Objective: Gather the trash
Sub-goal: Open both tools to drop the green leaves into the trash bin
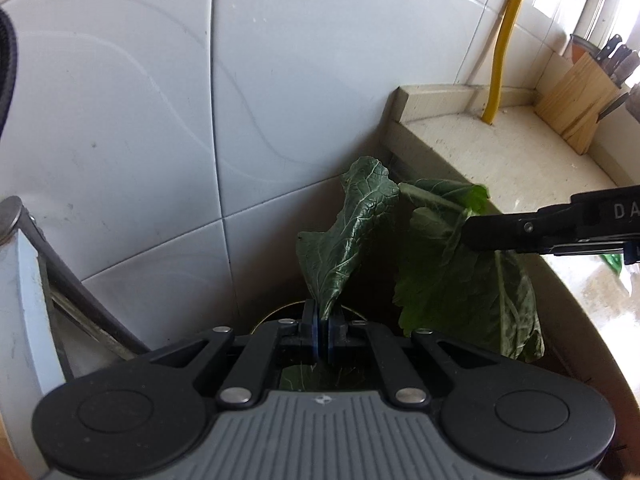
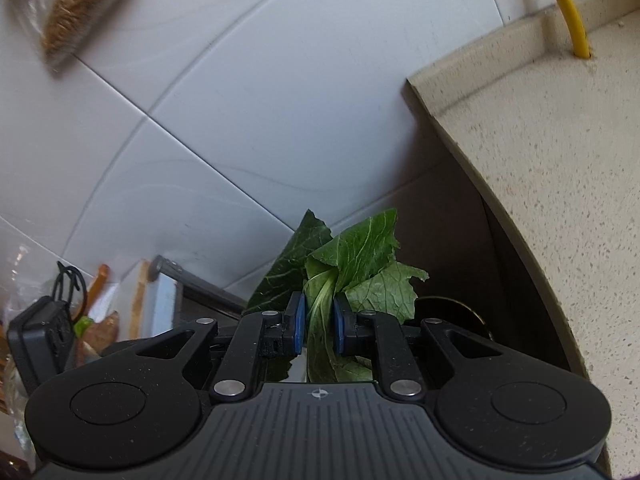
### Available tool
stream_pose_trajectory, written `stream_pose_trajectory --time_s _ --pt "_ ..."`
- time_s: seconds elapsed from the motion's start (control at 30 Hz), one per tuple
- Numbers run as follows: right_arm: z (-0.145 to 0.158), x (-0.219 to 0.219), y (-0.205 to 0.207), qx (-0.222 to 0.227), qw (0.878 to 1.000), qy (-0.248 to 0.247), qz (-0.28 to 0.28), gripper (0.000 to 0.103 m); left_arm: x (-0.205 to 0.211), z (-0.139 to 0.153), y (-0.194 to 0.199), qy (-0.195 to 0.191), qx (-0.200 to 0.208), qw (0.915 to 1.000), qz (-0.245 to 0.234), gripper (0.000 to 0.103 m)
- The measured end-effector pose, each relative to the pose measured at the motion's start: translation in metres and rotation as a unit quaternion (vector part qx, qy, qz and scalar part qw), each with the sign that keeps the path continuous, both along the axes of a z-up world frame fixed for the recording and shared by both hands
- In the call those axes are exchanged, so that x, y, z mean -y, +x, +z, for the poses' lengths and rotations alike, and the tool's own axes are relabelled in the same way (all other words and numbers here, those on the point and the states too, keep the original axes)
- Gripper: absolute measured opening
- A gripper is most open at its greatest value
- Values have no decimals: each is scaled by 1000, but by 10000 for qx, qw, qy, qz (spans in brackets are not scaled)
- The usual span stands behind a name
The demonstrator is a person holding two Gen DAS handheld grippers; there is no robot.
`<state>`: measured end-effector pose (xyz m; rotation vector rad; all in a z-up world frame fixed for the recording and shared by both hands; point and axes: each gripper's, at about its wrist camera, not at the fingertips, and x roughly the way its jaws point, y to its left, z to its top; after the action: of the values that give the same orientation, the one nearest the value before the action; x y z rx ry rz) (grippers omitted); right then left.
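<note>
Left wrist view. The left gripper (image 1: 323,334) is pressed together on the stem end of a dark leaf (image 1: 348,236), which stands up from the blue pads (image 1: 318,336) against the tiled wall (image 1: 160,120). Just beyond the fingertips a round dark bin (image 1: 276,314) shows only as a rim arc. To the right, the right gripper (image 1: 474,236) enters from the frame edge, pinching a second leaf (image 1: 460,276) that hangs down beside the first, near the edge of the speckled counter (image 1: 500,148). A yellow hose (image 1: 500,52) drops into the counter; a knife block (image 1: 576,104) stands at the far right.

Right wrist view. The right gripper (image 2: 320,326) clamps the pale stalk of the leaf (image 2: 360,256), its blades fanning upward between the blue pads (image 2: 299,326). The dark leaf (image 2: 292,264) lies just behind, to the left. The bin (image 2: 460,308) is partly visible beyond the fingers, below the counter (image 2: 560,200) edge.
</note>
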<state>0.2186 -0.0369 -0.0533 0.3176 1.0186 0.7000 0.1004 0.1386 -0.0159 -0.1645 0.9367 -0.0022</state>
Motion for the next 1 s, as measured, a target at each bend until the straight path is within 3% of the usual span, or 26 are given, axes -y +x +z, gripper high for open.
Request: stream_pose_trajectory --time_s 0.33,0.37,0.43,0.5,1.0 --pt "-15 -10 10 -161 9997 -163 15 26 -2 -7 9 106 -112 9999 11 5" --pt "-15 -11 10 -185 9997 -152 17 27 -1 -7 9 124 -124 9998 -7 8" --pt "-16 -11 10 -202 9997 -153 31 34 -1 -7 10 138 -140 9998 3 28" --pt "-15 -10 9 -199 9997 -151 22 38 -2 -6 10 168 -91 9998 19 34" --pt "-10 7 1 -211 9994 -153 -218 55 -6 -8 12 133 -96 9999 40 39"
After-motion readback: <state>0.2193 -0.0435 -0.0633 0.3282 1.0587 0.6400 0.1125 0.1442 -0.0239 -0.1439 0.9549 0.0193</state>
